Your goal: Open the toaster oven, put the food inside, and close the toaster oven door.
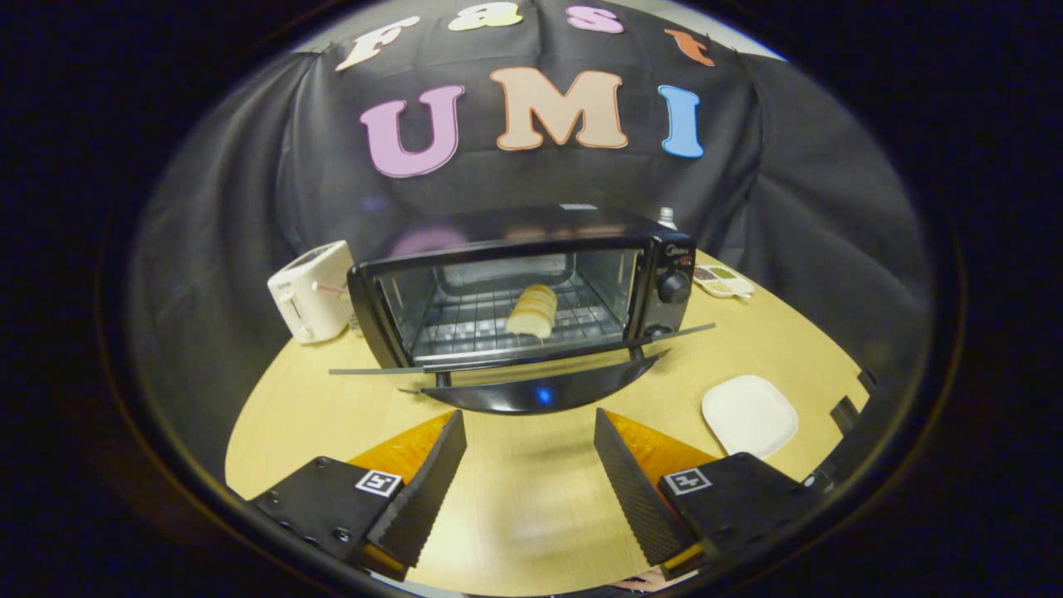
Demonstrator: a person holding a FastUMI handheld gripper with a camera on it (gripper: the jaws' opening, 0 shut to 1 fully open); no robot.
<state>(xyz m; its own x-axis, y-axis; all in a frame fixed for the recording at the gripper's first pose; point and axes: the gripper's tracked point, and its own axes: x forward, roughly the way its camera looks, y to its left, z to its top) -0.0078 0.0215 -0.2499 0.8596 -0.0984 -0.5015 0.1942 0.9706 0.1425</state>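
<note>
Lying lengthwise front-to-back on the toaster oven [531, 291] rack, bread [532, 311] faces the released hand-held gripper [530, 465].

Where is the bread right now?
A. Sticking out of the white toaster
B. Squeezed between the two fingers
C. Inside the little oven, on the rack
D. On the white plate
C: the bread lies on the wire rack inside the toaster oven, whose door hangs open, while the gripper is open with nothing between its fingers and the white plate is bare.
</note>
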